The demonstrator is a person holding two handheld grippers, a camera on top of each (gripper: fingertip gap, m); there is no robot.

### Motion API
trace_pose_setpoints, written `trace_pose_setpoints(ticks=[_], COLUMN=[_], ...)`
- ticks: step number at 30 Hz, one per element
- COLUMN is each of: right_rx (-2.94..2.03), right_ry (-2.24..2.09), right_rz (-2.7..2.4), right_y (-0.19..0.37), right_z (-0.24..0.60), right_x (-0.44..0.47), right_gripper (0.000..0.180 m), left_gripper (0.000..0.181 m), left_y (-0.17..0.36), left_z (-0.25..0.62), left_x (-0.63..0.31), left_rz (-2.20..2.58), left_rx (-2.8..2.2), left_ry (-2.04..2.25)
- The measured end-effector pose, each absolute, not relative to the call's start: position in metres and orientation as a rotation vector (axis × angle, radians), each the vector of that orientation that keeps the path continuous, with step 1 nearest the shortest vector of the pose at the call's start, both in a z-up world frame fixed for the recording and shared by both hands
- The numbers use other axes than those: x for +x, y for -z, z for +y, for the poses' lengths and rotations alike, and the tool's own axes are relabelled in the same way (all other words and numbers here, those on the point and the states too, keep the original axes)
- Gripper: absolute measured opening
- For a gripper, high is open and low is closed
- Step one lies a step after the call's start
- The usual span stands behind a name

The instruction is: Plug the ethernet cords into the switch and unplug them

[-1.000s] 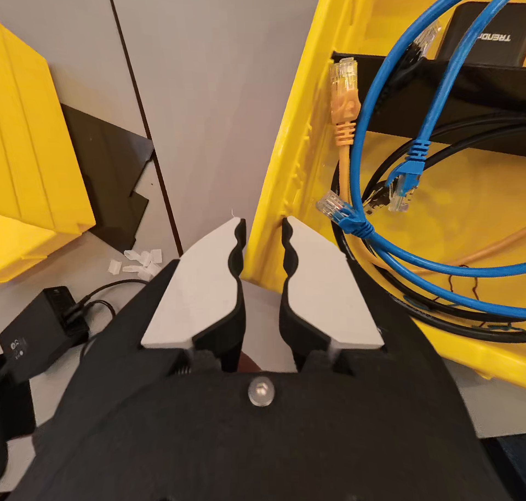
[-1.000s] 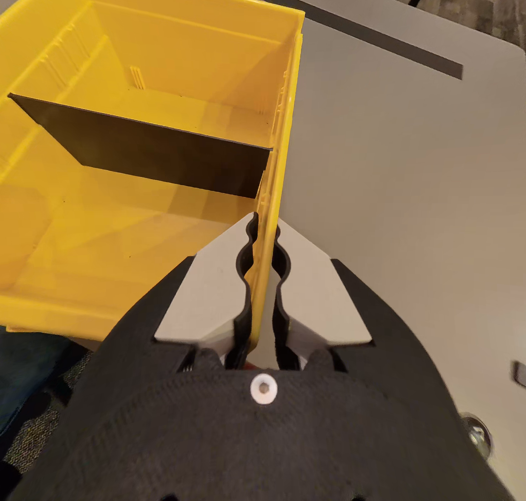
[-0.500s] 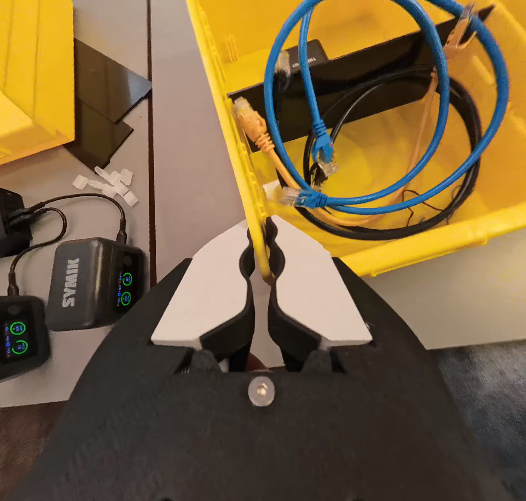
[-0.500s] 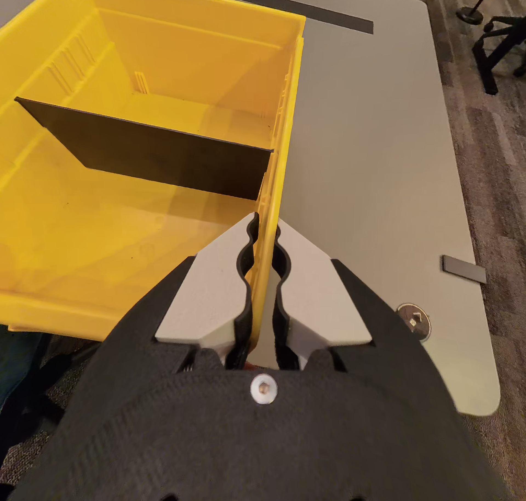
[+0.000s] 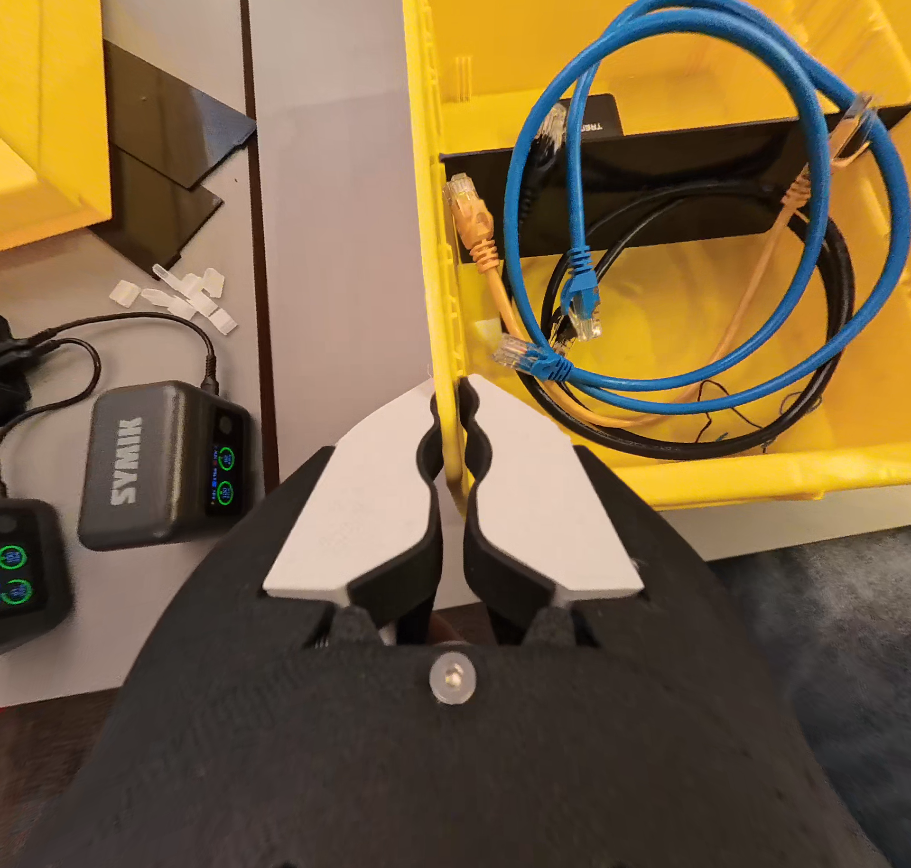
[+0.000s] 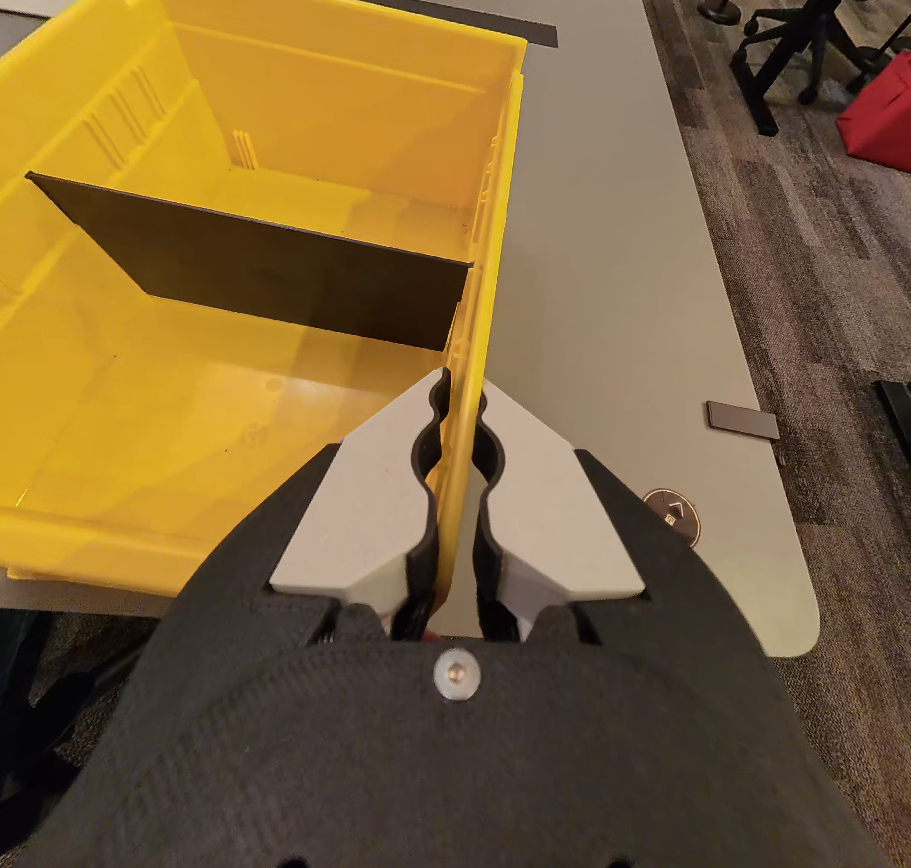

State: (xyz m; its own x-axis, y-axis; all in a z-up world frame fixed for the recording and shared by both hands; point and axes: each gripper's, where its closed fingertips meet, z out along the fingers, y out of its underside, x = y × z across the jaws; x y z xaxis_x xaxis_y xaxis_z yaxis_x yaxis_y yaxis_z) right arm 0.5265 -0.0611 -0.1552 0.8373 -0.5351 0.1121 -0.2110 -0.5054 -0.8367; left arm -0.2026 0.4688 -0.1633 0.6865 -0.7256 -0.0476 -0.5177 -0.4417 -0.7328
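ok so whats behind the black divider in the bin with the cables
Behind the black divider, a flat black box, likely the switch, shows only its top edge over the divider. The rest of that compartment is hidden by the divider and the blue cable.

A second ago the left tool (image 5: pixel 449 390) was held open just outside the bin (image 5: pixel 434 233), nothing between its fingers; now the bin's left wall is clamped between them near the front corner. The cords (image 5: pixel 690 381) are seen from farther back. On the right, more worktop (image 6: pixel 616 262) and floor (image 6: pixel 813 252) have been brought into view.
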Motion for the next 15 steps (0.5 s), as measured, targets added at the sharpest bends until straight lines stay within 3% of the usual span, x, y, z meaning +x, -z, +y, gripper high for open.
trace_pose_setpoints(ticks=[12, 15], right_rx=[-2.061, -2.035], right_ry=[0.49, 0.479], right_rz=[0.561, 0.568], right_y=[0.154, 0.154], right_z=[-0.057, -0.058], right_x=[0.531, 0.53], right_gripper=[0.002, 0.002], left_gripper=[0.006, 0.026], left_y=[0.162, 0.144], left_z=[0.466, 0.469], left_x=[-0.202, -0.204], left_rz=[0.912, 0.879], left_rx=[-2.126, -2.073], left_ry=[0.338, 0.339])
